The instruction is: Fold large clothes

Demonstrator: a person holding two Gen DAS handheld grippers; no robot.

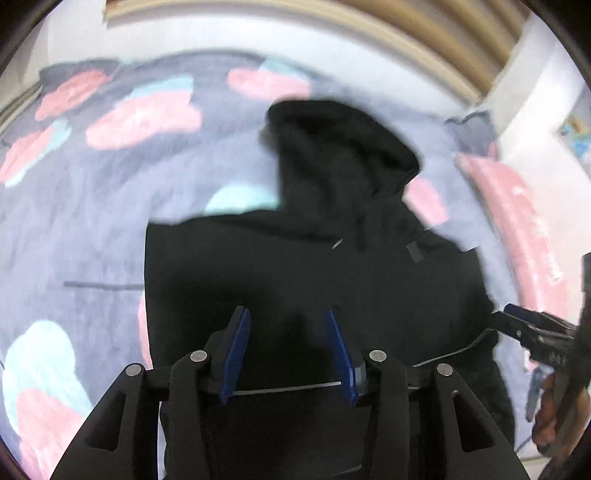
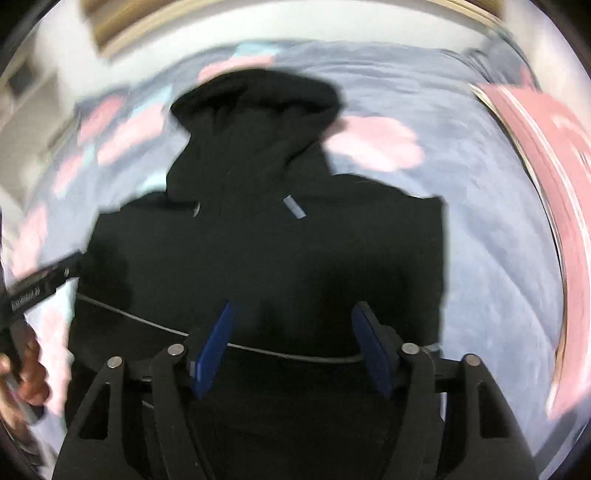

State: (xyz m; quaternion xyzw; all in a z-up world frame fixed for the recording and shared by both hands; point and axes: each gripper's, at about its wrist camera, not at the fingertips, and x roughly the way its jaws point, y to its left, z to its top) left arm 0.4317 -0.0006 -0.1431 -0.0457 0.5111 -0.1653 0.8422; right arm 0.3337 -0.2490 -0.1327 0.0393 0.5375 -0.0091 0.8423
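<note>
A black hoodie (image 1: 317,266) lies flat on a bed, hood pointing away; it also shows in the right wrist view (image 2: 266,236), with both sides folded in to a rectangle. My left gripper (image 1: 286,314) is open and empty above the hoodie's lower body. My right gripper (image 2: 295,310) is open and empty above the same lower part. The right gripper also shows at the right edge of the left wrist view (image 1: 532,328). The left gripper shows at the left edge of the right wrist view (image 2: 44,284). Both views are blurred.
The bed cover (image 1: 92,221) is grey-blue with pink and mint patches. A pink pillow (image 1: 524,229) lies along the bed's right side, also in the right wrist view (image 2: 554,155). A thin cable (image 2: 147,321) crosses the hoodie. A wall and wooden headboard (image 1: 369,22) lie beyond.
</note>
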